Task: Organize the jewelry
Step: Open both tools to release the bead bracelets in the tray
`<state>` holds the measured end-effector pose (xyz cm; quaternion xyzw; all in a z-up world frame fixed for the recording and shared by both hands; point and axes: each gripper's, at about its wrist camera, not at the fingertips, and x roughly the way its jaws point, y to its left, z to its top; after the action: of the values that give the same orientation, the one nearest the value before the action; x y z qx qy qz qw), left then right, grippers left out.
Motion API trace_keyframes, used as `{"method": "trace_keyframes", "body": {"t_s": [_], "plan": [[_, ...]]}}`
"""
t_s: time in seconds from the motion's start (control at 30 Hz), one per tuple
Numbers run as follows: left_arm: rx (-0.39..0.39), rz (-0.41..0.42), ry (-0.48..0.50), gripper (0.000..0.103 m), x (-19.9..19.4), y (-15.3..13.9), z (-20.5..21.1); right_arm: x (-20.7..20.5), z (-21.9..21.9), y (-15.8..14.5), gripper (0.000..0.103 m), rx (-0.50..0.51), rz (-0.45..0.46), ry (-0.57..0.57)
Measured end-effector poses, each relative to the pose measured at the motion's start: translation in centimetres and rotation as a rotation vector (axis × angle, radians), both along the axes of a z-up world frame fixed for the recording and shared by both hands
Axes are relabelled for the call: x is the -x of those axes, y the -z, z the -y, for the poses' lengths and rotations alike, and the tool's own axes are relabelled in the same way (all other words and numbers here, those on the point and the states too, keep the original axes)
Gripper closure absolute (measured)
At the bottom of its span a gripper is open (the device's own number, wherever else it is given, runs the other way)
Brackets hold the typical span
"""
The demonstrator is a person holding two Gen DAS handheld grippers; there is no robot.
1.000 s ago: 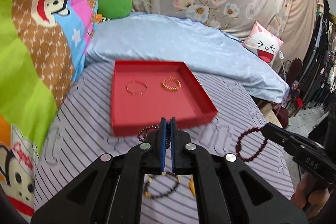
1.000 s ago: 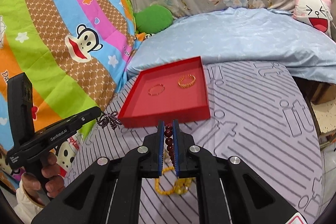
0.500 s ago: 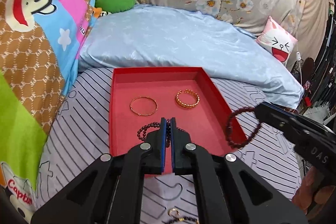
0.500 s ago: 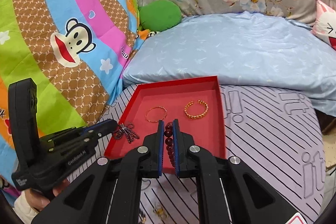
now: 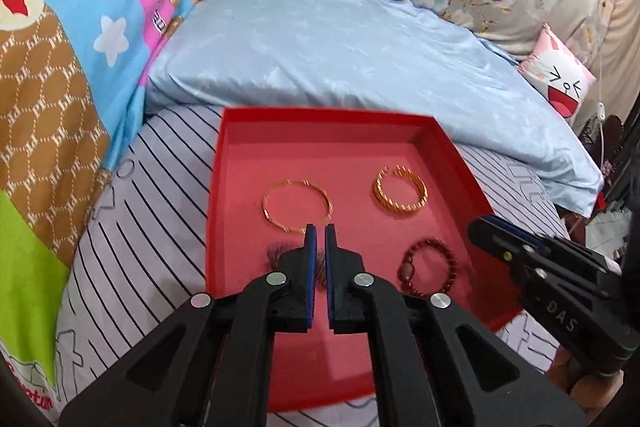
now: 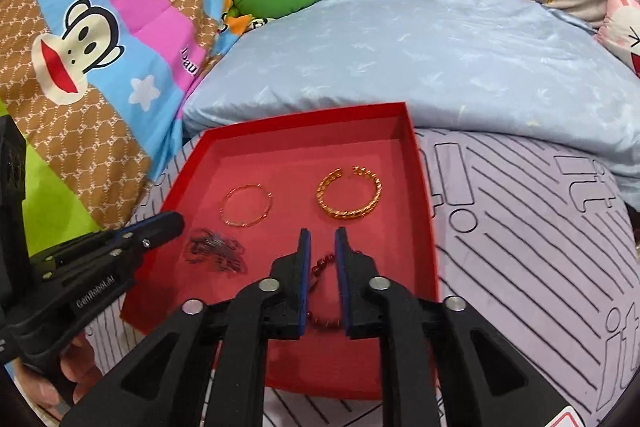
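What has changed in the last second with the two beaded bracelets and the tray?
Both grippers carried their bracelets from the striped sheet over the red tray. The right gripper has just been opening its jaws; the dark red bracelet now lies in the tray. The left gripper is shut on the dark bead bracelet. Both gold bangles stayed put.

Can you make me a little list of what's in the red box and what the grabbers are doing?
Red tray: on the striped bed cover
Thin gold bangle: tray's far left
Twisted gold bangle: tray's far right
Red bead bracelet: lying in the tray
Dark bead bracelet: in the tray, blurred
Right gripper: fingers just opened, nothing pinched
Left gripper: shut, over the tray
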<state>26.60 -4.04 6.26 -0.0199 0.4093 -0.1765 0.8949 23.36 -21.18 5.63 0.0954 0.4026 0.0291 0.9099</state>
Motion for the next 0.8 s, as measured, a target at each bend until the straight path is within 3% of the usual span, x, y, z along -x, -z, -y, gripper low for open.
{"method": "trace_keyframes", "body": {"t_s": [0.03,0.1,0.13,0.17,0.57,0.8], "plan": [[-0.005,0.01,-0.006,0.097,-0.1,-0.1,0.0,0.1,0.1,-0.1,0.082,0.002,0.004,0.002],[-0.018,0.029,-0.019,0.082,-0.1,-0.5,-0.1,0.6,0.0,-0.5,0.077,0.021,0.02,0.0],[-0.02,0.04,-0.03,0.069,0.0,-0.7,-0.2,0.8,0.0,-0.6,0.076,0.03,0.026,0.0],[-0.023,0.052,-0.037,0.065,0.1,-0.9,-0.3,1.0,-0.1,-0.8,0.073,0.042,0.034,-0.001],[-0.049,0.083,-0.042,0.065,2.9,-1.7,-0.6,4.0,-0.8,-1.6,0.071,0.073,0.056,-0.004],[-0.049,0.091,-0.047,0.065,6.3,-1.9,-1.6,8.4,-0.6,-2.3,0.07,0.106,0.077,0.016]]}}
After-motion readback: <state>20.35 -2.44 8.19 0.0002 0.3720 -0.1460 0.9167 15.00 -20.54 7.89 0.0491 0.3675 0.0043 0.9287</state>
